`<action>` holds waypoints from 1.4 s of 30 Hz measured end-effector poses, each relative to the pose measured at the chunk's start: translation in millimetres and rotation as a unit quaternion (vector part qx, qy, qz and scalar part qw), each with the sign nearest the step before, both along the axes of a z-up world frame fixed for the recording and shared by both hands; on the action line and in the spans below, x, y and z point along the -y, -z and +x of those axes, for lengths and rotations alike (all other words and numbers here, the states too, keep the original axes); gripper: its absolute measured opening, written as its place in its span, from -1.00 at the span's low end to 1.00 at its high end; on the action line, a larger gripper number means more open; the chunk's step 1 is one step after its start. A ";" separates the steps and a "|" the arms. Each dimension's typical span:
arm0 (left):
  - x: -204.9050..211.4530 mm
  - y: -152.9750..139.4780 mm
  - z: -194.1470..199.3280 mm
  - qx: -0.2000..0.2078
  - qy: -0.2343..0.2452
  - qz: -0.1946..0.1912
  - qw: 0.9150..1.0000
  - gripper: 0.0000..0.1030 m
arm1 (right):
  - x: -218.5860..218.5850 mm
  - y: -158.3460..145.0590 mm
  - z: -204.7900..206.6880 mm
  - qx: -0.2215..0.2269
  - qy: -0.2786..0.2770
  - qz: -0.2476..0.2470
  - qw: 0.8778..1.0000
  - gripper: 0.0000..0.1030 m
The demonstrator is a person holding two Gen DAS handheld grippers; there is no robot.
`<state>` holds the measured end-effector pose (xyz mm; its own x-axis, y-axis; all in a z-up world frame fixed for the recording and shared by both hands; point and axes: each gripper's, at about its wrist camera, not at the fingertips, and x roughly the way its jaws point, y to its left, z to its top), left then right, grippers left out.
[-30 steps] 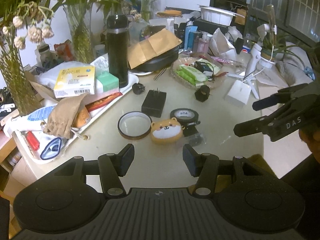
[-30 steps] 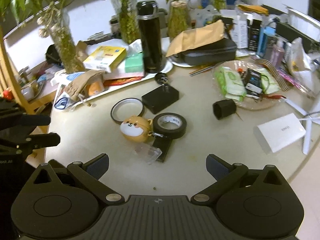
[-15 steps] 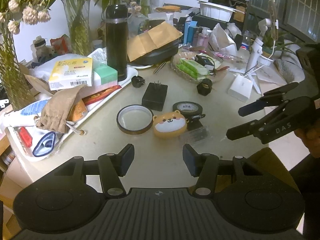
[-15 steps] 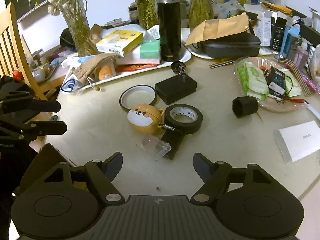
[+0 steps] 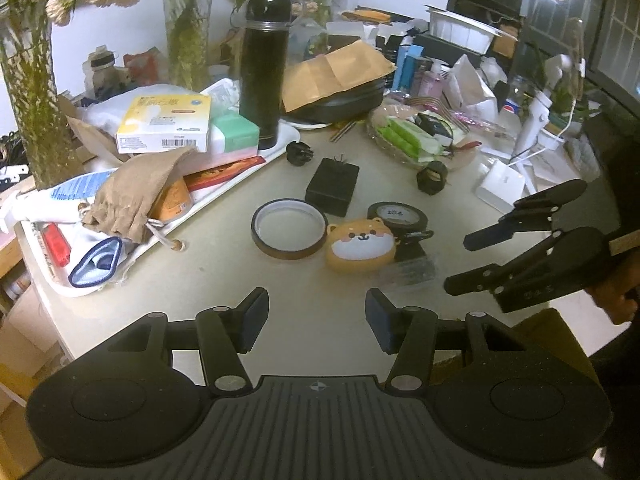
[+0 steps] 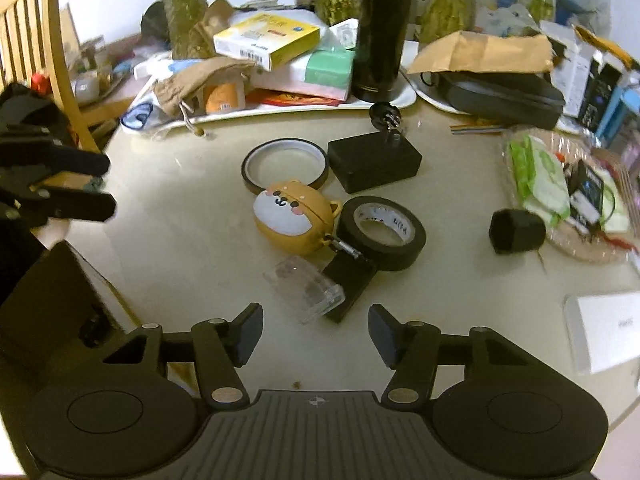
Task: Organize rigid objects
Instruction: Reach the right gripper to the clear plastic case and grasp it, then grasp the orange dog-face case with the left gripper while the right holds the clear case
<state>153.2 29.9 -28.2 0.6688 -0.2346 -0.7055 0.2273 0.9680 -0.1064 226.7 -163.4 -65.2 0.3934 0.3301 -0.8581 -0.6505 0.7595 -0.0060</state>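
An orange dog-face case point(image 6: 294, 220) lies mid-table beside a black tape roll point(image 6: 382, 232), an amber tape ring point(image 6: 285, 164) and a black charger point(image 6: 374, 160). A clear plastic box point(image 6: 304, 294) rests just beyond my right gripper point(image 6: 316, 332), whose jaws are closing with nothing between them. My left gripper point(image 5: 316, 314) hovers open and empty over the table's near edge, short of the dog-face case point(image 5: 362, 246) and the tape ring point(image 5: 289, 229). The right gripper point(image 5: 456, 265) shows at the right of the left wrist view.
A white tray point(image 5: 280, 136) at the left holds a black flask point(image 5: 264, 68), boxes and a cloth pouch point(image 5: 132, 196). A small black cylinder point(image 6: 516, 232), a snack dish point(image 6: 592, 248) and a white box point(image 6: 608, 332) lie right. Vases stand behind; a wooden chair point(image 6: 60, 40) is at the left.
The right gripper's jaws have narrowed from wide apart, and it has sunk toward the table and rolled. The left gripper has come slightly lower and nearer the tape ring.
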 end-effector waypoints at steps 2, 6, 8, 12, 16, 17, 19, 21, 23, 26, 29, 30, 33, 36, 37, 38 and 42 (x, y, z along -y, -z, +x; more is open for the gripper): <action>-1.5 0.6 -0.1 -0.001 -0.004 -0.004 1.000 0.03 | -5.1 3.4 1.6 0.004 -0.013 -0.007 1.000 0.19; -2.6 2.3 1.0 -0.005 -0.008 -0.004 1.000 0.03 | -20.2 12.0 3.2 0.015 -0.048 -0.029 0.998 0.19; -2.7 2.2 1.2 -0.005 -0.009 -0.004 1.000 0.03 | -27.4 16.9 4.2 0.019 -0.063 -0.039 0.997 0.19; -4.4 3.0 1.9 -0.005 -0.014 -0.002 1.000 0.03 | -38.4 24.7 6.5 0.026 -0.083 -0.059 0.994 0.18; -5.1 4.0 2.8 -0.008 -0.015 -0.005 1.000 0.03 | -45.7 31.2 8.6 0.033 -0.093 -0.081 0.992 -0.04; -4.3 4.0 2.8 -0.008 -0.015 -0.004 1.000 0.03 | -46.6 32.2 8.3 0.034 -0.096 -0.084 0.991 -0.04; -3.6 4.1 2.7 -0.007 -0.013 -0.003 1.000 0.03 | -48.2 33.4 6.4 0.037 -0.101 -0.091 0.990 -0.06; -3.3 4.3 2.8 -0.008 -0.013 -0.002 1.000 0.03 | -49.2 34.0 2.7 0.038 -0.110 -0.100 0.988 -0.13; -3.2 4.9 3.0 -0.008 -0.014 -0.001 1.000 0.03 | -49.1 33.5 -0.8 0.037 -0.114 -0.101 0.988 -0.31; -3.7 5.0 3.0 -0.008 -0.015 -0.001 1.000 0.03 | -46.6 30.6 -5.5 0.038 -0.111 -0.098 0.988 -0.31; -3.8 4.9 3.0 -0.007 -0.013 0.000 1.000 0.03 | -41.6 23.8 -9.9 0.040 -0.100 -0.086 0.990 -0.31; -3.8 5.1 3.0 -0.007 -0.013 0.000 1.000 0.03 | -39.9 21.1 -11.6 0.042 -0.097 -0.082 0.991 -0.31; -3.3 5.3 3.1 -0.006 -0.009 0.002 1.000 0.03 | -31.6 10.6 -14.9 0.047 -0.079 -0.066 0.994 -0.31; -3.2 4.8 3.7 -0.003 -0.006 0.002 1.000 0.03 | -20.3 -1.8 -18.2 0.049 -0.056 -0.038 0.997 -0.31; -1.5 4.4 3.6 -0.002 -0.005 0.001 1.000 0.03 | -16.7 -6.0 -19.7 0.053 -0.047 -0.031 0.997 -0.31; -1.2 4.2 4.2 -0.002 -0.005 0.001 1.000 0.03 | -12.9 -10.4 -21.3 0.057 -0.036 -0.023 0.997 -0.31; -0.5 2.7 4.9 0.001 -0.001 -0.003 1.000 0.03 | 2.1 -23.1 -25.8 0.061 0.001 0.007 0.998 -0.31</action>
